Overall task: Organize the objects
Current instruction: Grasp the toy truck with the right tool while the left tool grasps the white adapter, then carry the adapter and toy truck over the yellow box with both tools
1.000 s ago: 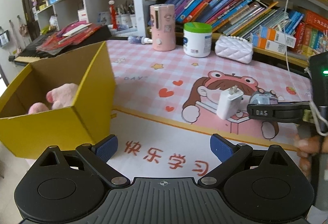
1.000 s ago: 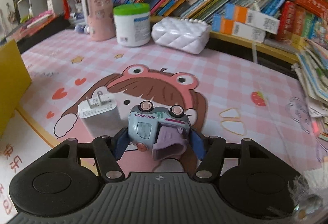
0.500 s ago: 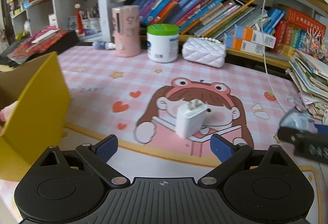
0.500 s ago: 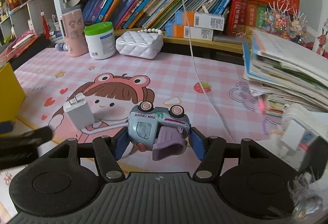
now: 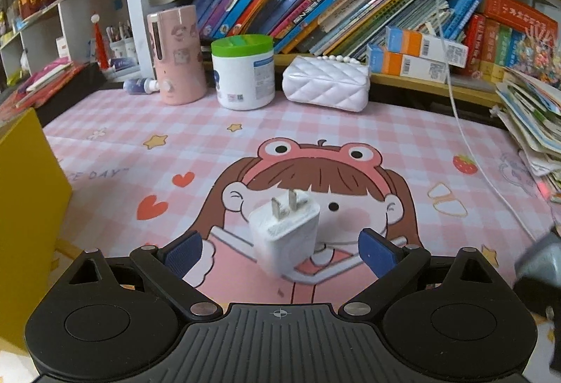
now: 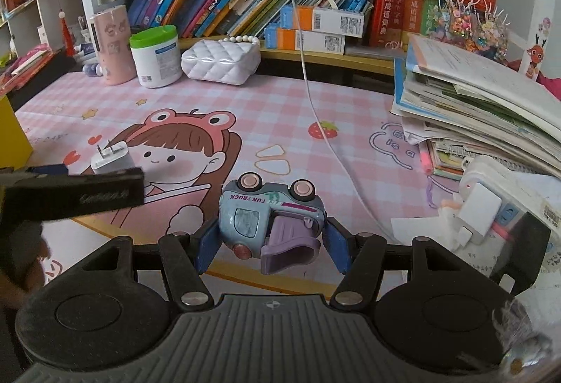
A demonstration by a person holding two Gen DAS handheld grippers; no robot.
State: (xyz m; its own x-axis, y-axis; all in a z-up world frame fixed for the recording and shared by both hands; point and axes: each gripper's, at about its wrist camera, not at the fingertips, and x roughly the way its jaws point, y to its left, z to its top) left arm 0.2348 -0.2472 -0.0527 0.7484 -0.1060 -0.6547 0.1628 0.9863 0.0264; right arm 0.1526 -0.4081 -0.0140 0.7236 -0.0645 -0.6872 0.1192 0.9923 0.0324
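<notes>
A white plug charger (image 5: 284, 235) stands on the pink cartoon mat (image 5: 315, 137), prongs up. My left gripper (image 5: 280, 251) is open, with the charger between its blue pads, apart from both. The charger also shows in the right wrist view (image 6: 112, 160), with the left gripper's finger (image 6: 73, 195) in front of it. My right gripper (image 6: 269, 235) is shut on a light-blue toy truck (image 6: 270, 225) lying on its side, held above the mat. A yellow cardboard box (image 5: 24, 207) stands at the left edge.
At the back stand a pink tumbler (image 5: 177, 56), a green-lidded white tub (image 5: 243, 71) and a white quilted purse (image 5: 326, 86) below a bookshelf. A white cable (image 6: 315, 95) hangs across the mat. A pile of books (image 6: 484, 109) and a power strip (image 6: 498, 207) lie on the right.
My left gripper has swung right from the yellow box and closed in around the charger. My right gripper has pulled back to the right with the toy truck.
</notes>
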